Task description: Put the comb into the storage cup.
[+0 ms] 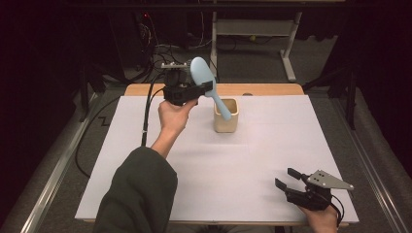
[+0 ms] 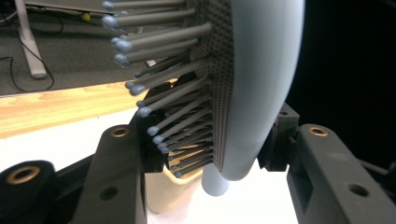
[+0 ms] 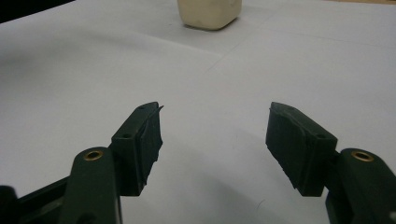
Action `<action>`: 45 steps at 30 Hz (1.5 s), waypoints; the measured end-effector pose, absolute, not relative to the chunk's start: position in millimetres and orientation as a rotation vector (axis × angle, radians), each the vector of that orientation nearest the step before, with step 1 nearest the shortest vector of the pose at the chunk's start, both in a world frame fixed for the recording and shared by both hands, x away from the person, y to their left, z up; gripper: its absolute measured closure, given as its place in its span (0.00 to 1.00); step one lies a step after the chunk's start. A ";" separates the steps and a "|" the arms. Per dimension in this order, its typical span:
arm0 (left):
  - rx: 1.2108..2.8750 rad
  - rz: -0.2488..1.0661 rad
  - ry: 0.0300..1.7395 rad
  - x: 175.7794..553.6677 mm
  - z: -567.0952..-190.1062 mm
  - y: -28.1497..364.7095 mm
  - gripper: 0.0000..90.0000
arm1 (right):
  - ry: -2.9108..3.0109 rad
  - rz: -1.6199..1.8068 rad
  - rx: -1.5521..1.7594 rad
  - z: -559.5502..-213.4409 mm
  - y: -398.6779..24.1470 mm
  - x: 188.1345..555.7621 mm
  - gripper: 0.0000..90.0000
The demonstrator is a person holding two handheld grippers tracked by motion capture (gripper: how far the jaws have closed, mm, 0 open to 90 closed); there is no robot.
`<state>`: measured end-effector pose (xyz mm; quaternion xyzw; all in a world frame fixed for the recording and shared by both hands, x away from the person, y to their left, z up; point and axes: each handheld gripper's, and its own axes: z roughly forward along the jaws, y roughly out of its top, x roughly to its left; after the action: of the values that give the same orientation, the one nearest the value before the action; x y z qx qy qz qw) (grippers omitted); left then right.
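Left tool clamped on brush, upper centre of high view. Handle tip hidden in cup; brush top cut off in left gripper view. Brush: pale blue, grey ball-tipped bristles. Right tool open, empty, lower right.

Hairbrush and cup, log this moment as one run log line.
left claw: shut on hairbrush | handle tip at cream cup mouth | right claw: open, holding nothing, near table edge
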<state>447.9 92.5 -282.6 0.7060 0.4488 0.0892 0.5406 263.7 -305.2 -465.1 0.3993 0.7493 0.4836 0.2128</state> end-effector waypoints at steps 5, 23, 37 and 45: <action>1.662 0.241 1.086 454.1 -278.3 91.9 0.60 | 2.083 1.337 1.111 -465.2 -305.1 263.6 0.40; 1.694 0.302 1.137 472.3 -291.8 80.8 0.60 | 2.069 1.342 1.116 -464.9 -306.7 262.8 0.41; 1.729 0.300 1.154 478.2 -301.7 74.3 0.60 | 2.060 1.340 1.117 -465.0 -307.4 262.6 0.41; 1.750 0.300 1.161 478.8 -306.3 72.2 0.59 | 2.046 1.345 1.103 -464.0 -309.1 262.4 0.42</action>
<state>478.8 72.2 -306.3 0.7198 0.4776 0.1235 0.4883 262.4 -309.1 -464.0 0.4001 0.7422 0.4878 0.2262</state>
